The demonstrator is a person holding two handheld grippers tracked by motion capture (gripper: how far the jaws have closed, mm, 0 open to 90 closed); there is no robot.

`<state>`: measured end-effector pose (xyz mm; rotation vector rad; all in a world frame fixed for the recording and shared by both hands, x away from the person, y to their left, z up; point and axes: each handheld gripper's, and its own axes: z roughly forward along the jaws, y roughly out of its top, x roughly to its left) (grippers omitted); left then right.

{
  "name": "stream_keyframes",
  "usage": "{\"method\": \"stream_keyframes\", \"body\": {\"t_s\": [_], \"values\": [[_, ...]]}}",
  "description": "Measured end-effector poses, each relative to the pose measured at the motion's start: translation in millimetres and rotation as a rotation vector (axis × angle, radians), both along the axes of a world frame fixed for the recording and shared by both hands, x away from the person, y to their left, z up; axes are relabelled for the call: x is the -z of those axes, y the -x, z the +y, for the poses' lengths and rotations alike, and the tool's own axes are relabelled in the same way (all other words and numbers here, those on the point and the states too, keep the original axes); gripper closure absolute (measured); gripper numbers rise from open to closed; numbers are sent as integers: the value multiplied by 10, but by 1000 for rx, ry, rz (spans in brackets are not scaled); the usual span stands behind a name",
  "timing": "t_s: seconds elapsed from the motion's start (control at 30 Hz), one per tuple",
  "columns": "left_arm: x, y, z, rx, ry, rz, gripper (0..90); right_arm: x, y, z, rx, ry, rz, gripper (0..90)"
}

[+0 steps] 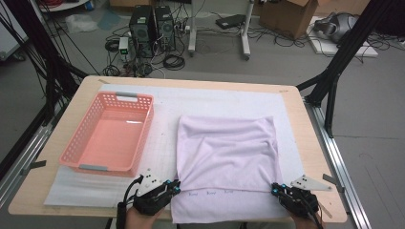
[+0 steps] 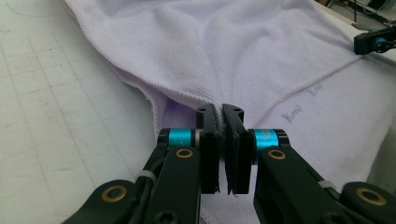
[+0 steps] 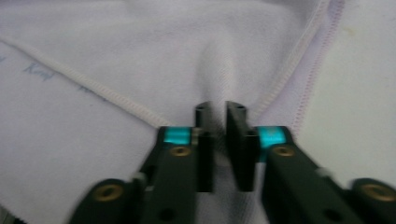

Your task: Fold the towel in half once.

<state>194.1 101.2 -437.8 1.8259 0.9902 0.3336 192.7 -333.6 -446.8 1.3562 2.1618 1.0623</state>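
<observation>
We see a pale lilac towel (image 1: 227,143), folded over with stitched hems, lying wrinkled on the tabletop (image 1: 305,124) right of a pink basket (image 1: 112,136), our left hand-held gripper (image 1: 175,187) and right hand-held gripper (image 1: 277,189) each pinching its near folded corners.

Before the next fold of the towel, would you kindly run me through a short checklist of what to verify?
1. Left gripper closed on the near-left corner of the folded layer of the lilac towel: ok.
2. Right gripper closed on the near-right corner: ok; fabric bunches between the jaws.
3. Both grips catch the hemmed edge: ok.
4. Each grip takes the top layer alone: cannot tell.
5. Towel surface flat: not ok; creases run across it.
6. Pink basket apart from the towel: ok.
</observation>
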Motion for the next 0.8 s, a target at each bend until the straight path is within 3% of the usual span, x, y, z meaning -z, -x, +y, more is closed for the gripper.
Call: {"method": "stream_keyframes", "body": {"t_s": [0.13,0.33,0.47,0.67,0.77,0.8], "values": [[-5,16,25,-13,16,8,855,-28,46,-29,-5,-18,-25,885],[-52,149,66,19,48,1,855,-167,256,-149,3,-54,-70,884],[-37,243,89,50,59,1,855,-210,389,-260,8,-110,-57,885],[17,357,60,90,49,17,853,-157,515,-279,-9,-72,-1,885],[25,349,80,98,80,24,826,-112,489,-273,-3,-50,29,871],[26,336,90,93,91,21,772,-105,481,-264,-3,-47,29,856]]}}
